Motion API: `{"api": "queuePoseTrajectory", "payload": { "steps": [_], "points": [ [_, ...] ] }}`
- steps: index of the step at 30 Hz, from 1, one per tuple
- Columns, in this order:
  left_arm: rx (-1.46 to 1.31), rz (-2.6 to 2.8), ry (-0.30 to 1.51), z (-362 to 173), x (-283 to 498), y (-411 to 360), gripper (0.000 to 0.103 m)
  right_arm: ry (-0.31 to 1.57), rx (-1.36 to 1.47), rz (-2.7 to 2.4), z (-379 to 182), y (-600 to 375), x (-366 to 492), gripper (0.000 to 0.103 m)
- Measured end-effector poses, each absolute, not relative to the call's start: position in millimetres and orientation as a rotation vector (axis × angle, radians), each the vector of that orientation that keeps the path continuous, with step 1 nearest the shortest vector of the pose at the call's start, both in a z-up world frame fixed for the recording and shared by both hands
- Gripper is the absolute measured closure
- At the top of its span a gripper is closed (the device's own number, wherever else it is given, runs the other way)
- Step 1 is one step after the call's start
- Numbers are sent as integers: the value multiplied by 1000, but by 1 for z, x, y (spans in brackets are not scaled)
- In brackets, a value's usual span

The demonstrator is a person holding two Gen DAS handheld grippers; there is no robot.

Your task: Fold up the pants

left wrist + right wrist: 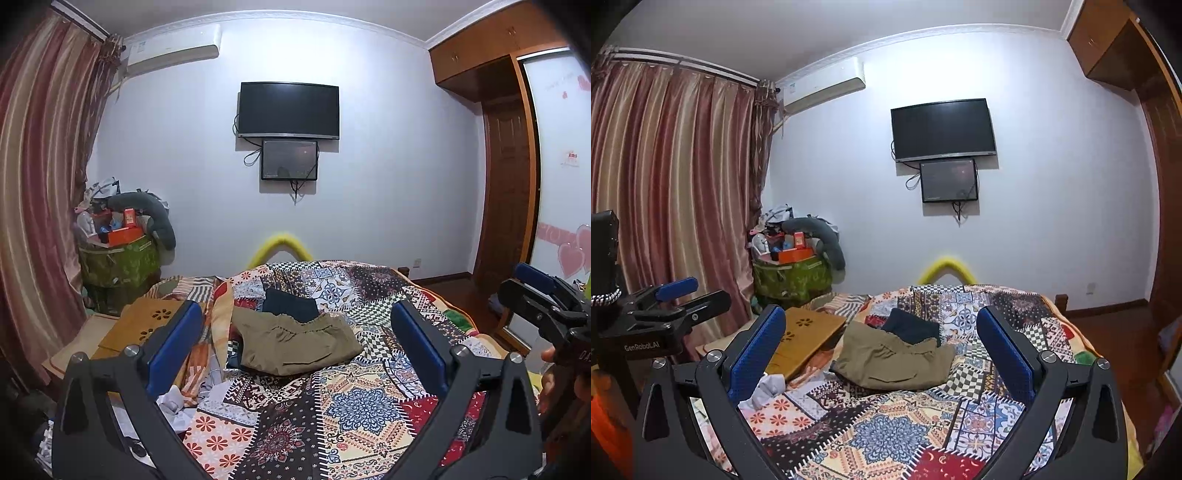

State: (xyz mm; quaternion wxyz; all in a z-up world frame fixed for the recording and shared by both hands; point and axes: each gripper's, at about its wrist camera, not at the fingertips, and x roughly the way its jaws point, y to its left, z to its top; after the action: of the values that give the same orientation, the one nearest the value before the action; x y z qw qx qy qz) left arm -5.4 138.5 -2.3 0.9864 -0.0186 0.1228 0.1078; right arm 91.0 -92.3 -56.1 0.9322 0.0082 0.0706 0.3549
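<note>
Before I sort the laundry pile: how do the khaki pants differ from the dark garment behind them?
The khaki pants are tan and lie nearer; the dark garment is navy and lies farther back. The pants look larger and rumpled, their gathered waistband showing; the dark garment looks smaller, flatter and partly hidden behind them. Both lie on the patchwork bedspread, neither gripped.

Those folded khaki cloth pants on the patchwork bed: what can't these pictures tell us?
- Folded khaki cloth pants: underside and inner layers hidden by the top fold, both views.
- Dark navy garment: front covered by the pants, type unclear.
- Patchwork bed cover: near edge cut off behind open gripper fingers.
</note>
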Motion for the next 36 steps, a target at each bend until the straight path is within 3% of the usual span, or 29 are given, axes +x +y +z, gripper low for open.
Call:
{"api": "queuePoseTrajectory", "payload": {
  "steps": [36],
  "points": [
    [-32, 184, 278, -14, 8, 139, 0, 204, 29, 704, -63, -102, 97, 0]
  ]
}}
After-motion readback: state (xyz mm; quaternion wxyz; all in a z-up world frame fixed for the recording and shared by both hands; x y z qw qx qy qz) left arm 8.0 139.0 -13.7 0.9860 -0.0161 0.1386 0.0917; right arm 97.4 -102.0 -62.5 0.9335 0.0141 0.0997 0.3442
